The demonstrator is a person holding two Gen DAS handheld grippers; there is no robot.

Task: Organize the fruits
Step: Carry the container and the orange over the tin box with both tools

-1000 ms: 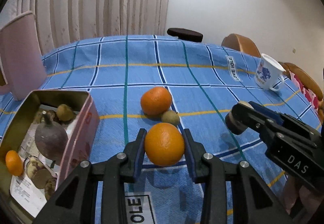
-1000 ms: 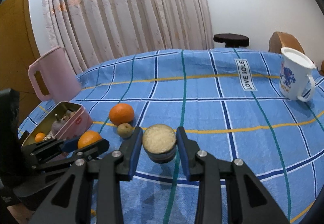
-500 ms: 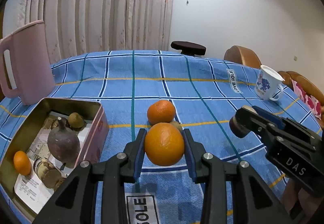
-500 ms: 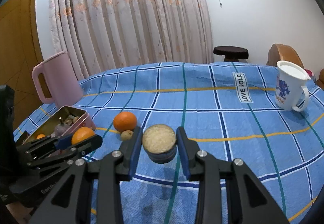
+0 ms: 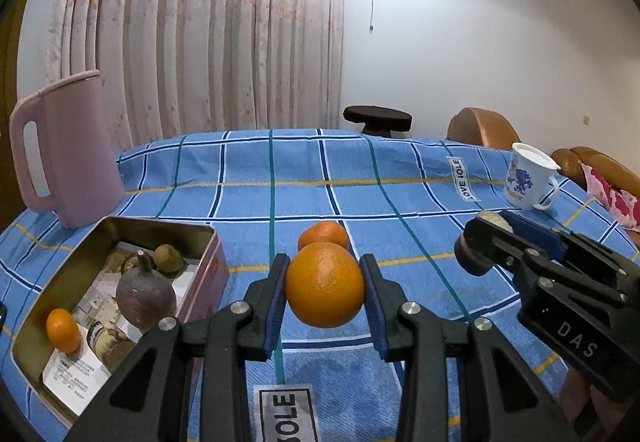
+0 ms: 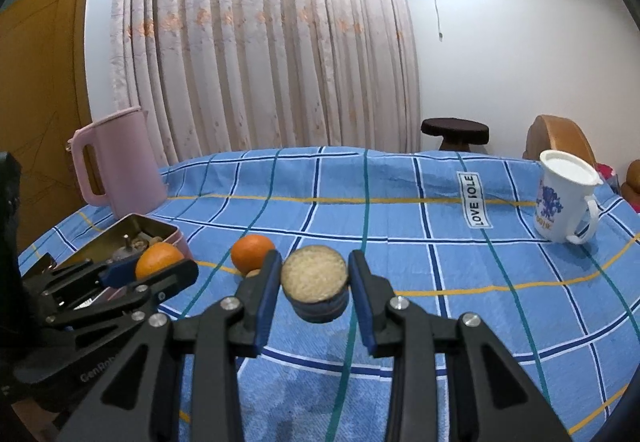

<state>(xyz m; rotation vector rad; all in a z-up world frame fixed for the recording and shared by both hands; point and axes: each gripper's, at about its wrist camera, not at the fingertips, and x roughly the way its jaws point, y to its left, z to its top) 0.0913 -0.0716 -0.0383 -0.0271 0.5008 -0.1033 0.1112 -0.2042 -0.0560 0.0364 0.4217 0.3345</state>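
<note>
A blue checked tablecloth (image 5: 400, 178) covers the table and fills the lower half of both views. At its far left edge stands a tall pink jug (image 5: 68, 150), upright, with its handle turned to the left. Just in front of the jug lies an open tin box (image 5: 208, 242) with pink outer walls; inside it are a dark purplish fruit (image 5: 146, 298) with a stem, a small orange fruit (image 5: 63, 330) near the front left corner, a brownish kiwi-like fruit (image 5: 169, 258) towards the back, and some papers. A white mug (image 6: 564, 202) with a blue print stands near the right edge of the cloth. The left gripper (image 5: 324, 294) is clamped on a large orange (image 5: 325, 285), held clear of the cloth just beside the box. A second orange (image 6: 252, 258) rests on the cloth behind it, with a small brown fruit (image 6: 253, 274) touching it. The right gripper (image 6: 314, 282) grasps a small round dark container (image 6: 316, 288) with a pale grainy top, lifted off the cloth.
</note>
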